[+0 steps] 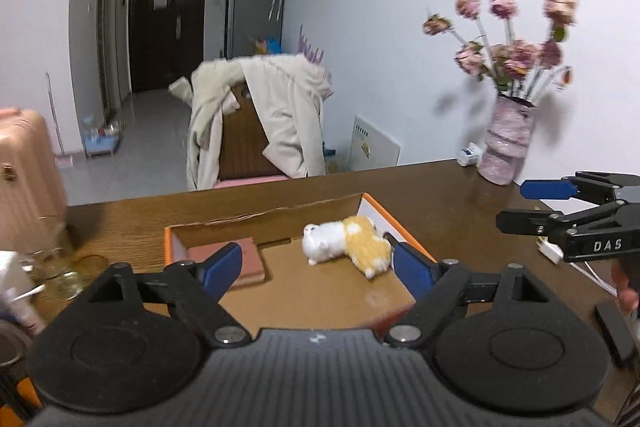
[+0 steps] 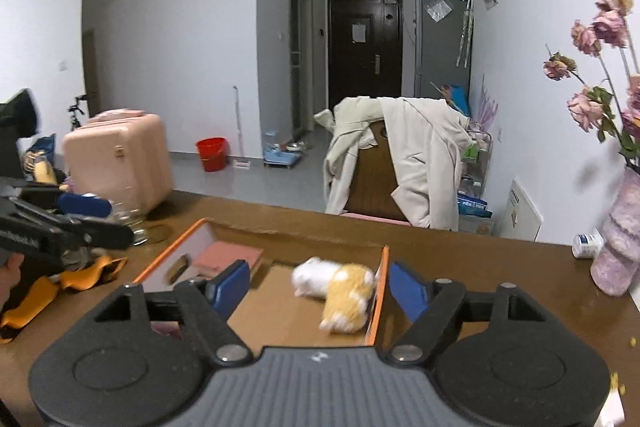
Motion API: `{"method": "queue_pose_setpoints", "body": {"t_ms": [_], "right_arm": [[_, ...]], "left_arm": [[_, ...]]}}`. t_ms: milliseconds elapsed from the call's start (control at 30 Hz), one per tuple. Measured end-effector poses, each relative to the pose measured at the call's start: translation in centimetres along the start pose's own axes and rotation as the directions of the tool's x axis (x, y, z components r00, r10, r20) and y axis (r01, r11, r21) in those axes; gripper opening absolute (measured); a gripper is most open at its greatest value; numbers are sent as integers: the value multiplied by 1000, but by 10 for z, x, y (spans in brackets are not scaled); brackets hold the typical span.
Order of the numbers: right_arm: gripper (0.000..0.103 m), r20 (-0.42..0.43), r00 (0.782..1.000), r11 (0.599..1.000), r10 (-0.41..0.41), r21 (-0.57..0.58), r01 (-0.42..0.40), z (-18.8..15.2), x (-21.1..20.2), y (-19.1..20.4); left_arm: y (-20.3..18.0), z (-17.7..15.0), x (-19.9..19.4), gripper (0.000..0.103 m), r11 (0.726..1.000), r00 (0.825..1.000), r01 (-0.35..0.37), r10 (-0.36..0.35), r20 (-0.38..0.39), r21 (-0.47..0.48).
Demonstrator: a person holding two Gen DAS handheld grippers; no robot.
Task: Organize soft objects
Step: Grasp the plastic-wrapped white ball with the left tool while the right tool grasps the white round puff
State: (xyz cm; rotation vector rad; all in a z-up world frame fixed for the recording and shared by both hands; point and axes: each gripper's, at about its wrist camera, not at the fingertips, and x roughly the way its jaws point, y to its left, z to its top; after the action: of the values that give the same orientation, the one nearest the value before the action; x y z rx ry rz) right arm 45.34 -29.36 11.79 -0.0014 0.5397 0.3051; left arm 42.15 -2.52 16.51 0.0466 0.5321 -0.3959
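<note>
Two grippers are showing on my feeds, and both are standing wide with nothing between their blue pads. Starting at the left of the left wrist view, a pink suitcase (image 1: pixel 28 167) is standing on the floor past the table edge, and some clear glassware (image 1: pixel 60 267) is sitting on the wooden table (image 1: pixel 440 195) just below it. I am holding the left gripper (image 1: pixel 318 267) above the near side of an orange-rimmed cardboard box (image 1: pixel 176 239), its jaws spread apart and empty. Inside the box a reddish-brown book (image 1: pixel 240 259) is lying towards the left wall, and the plush toy (image 1: pixel 348 243), white at the head and yellow at the body, is lying on its side on the box floor near the right wall, touching neither gripper. Behind the table a chair (image 1: pixel 240 147) is carrying a pale coat (image 1: pixel 288 115). Further right a pink vase (image 1: pixel 506 143) of dried roses is standing near the wall, with a small white bottle (image 1: pixel 468 155) just beside it. At the far right I am seeing the right gripper (image 1: pixel 516 205) reaching in from the side, its fingers also parted and empty. In the right wrist view the same toy (image 2: pixel 340 287) is resting just inside the orange right wall (image 2: pixel 380 291), and crumpled orange fabric (image 2: pixel 52 287) is lying on the table left of the box.
</note>
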Motion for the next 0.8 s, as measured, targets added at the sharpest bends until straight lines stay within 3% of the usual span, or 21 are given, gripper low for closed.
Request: {"method": "queue_pose_setpoints", "body": {"t_ms": [200,333,400,500,667,800], "right_arm": [[83,49,996,997,80,8,-81,-61,-78,27],[87,81,993,995,83,50,-87,-114,-114,41],[88,77,995,996,61,66,-67,-137,-123,47],[88,66,998,996,18,87,-24,-174,-132,55],[88,30,998,992,-47,119,43,-228,-153,68],[88,18,999,989,-48,143,45,-252,-164,68]], "left_arm": [[-22,-66,-89,91,999,996,-20,16,86,45],[-39,-121,-122,98,995,990,-84,77,119,52],[-51,-149,-130,98,990,986,-129,123,108,51],[-66,-188,-142,98,990,985,-143,141,100,16],[-108,-244,-155,103,991,987,-135,133,91,17],[-145,-273,-138,103,993,998,-60,60,2,106]]}}
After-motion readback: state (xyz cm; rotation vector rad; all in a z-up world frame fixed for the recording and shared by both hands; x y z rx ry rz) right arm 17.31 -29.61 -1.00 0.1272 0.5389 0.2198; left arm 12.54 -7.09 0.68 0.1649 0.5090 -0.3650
